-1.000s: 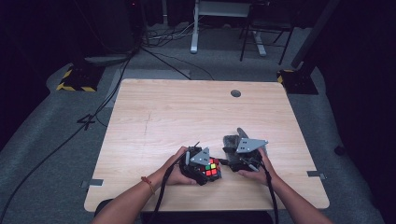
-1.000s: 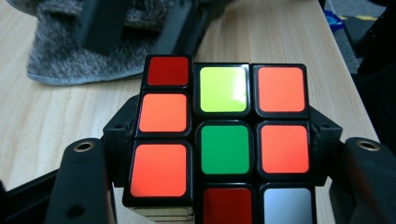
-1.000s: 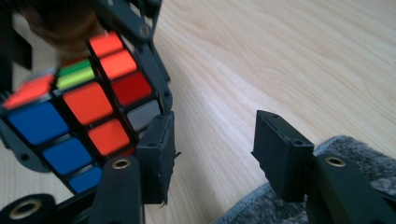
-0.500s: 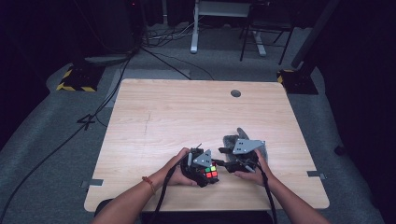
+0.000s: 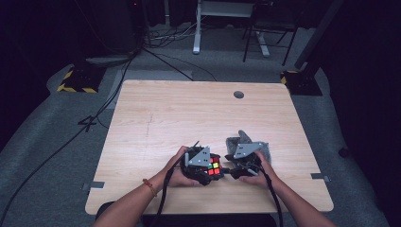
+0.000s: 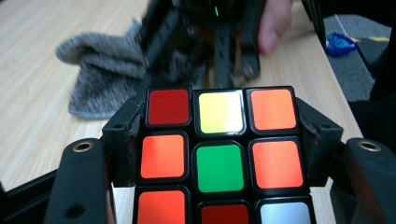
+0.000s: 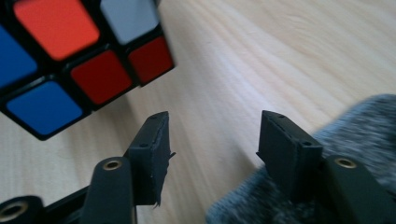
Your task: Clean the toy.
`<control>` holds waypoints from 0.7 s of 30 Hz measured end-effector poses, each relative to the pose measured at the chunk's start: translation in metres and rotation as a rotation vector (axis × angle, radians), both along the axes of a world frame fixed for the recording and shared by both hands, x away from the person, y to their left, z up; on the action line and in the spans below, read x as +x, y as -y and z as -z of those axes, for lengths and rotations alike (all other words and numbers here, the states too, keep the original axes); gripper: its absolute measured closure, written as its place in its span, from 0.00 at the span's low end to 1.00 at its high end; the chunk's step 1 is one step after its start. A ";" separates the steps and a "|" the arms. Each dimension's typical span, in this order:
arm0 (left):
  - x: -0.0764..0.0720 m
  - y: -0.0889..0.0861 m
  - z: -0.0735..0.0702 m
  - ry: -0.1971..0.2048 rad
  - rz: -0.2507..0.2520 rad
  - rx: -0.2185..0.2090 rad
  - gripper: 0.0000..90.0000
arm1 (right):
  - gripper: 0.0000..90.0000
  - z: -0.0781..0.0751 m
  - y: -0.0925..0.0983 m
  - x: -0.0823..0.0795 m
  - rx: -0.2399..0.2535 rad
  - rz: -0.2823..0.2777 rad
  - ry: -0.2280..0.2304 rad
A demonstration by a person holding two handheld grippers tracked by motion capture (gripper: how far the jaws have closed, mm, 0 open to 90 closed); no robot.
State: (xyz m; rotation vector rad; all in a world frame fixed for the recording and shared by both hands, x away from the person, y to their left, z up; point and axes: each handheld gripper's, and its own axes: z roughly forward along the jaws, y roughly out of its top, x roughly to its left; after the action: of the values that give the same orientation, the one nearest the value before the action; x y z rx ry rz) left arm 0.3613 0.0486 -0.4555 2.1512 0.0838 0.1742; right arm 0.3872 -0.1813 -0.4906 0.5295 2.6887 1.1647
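my left claw [image 5: 204, 166] sits low in the middle of the high view, clamped on the puzzle cube [image 5: 212, 169], whose red, green and yellow tiles face up beside the grey plate on top of the claw. in the left claw's own view the cube [image 6: 219, 156] takes up the lower centre of the frame, pinched between my two black jaws, one at the lower left and one at the lower right, each pressed against a side of it. the face toward the camera has a green tile in the middle, a yellow one above it, orange ones to either side, a red one at the upper left and a white one at the lower right.

my right claw [image 5: 234, 171] is just to the right of the cube in the high view, its tips close to the cube. its jaws have just been opening and stand apart with nothing between them; in its own view the right claw [image 7: 212, 140] frames only bare wood of the counter [image 7: 261, 60], and the cube [image 7: 79, 56] hangs in the upper left corner, showing blue, red and orange tiles, clear of the jaws.

a grey knitted cloth [image 5: 250, 144] lies on the counter [image 5: 189, 109] behind my right hand [image 5: 257, 172]; in the right claw's view it [image 7: 364, 135] lies in the lower right, behind the right jaw.
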 end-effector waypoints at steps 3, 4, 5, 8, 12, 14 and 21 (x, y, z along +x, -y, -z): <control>-0.001 0.000 0.002 0.008 0.002 0.015 0.37 | 0.47 -0.001 -0.002 -0.002 0.059 -0.038 -0.013; 0.000 -0.001 0.002 0.005 0.000 0.008 0.37 | 0.48 -0.003 -0.001 -0.002 0.075 -0.043 -0.009; 0.001 -0.001 0.002 0.000 -0.003 0.002 0.37 | 0.48 -0.004 0.000 -0.002 0.083 -0.043 -0.012; 0.003 -0.004 0.004 -0.005 -0.004 0.012 0.37 | 0.48 -0.004 0.007 -0.001 0.126 -0.033 -0.034; 0.005 -0.004 0.010 -0.027 -0.004 0.039 0.35 | 0.49 -0.005 0.009 -0.002 0.150 -0.050 -0.041; 0.005 -0.005 0.011 -0.031 -0.002 0.046 0.34 | 0.49 -0.006 0.008 -0.003 0.157 -0.054 -0.036; 0.007 -0.005 0.020 -0.045 -0.003 0.111 0.36 | 0.48 -0.009 0.004 -0.008 0.162 -0.070 -0.015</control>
State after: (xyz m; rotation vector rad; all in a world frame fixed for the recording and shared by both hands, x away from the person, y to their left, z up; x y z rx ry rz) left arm 0.3683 0.0539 -0.4751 2.2665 0.1054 0.1350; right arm 0.3793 -0.1854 -0.4812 0.4721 2.6593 1.4117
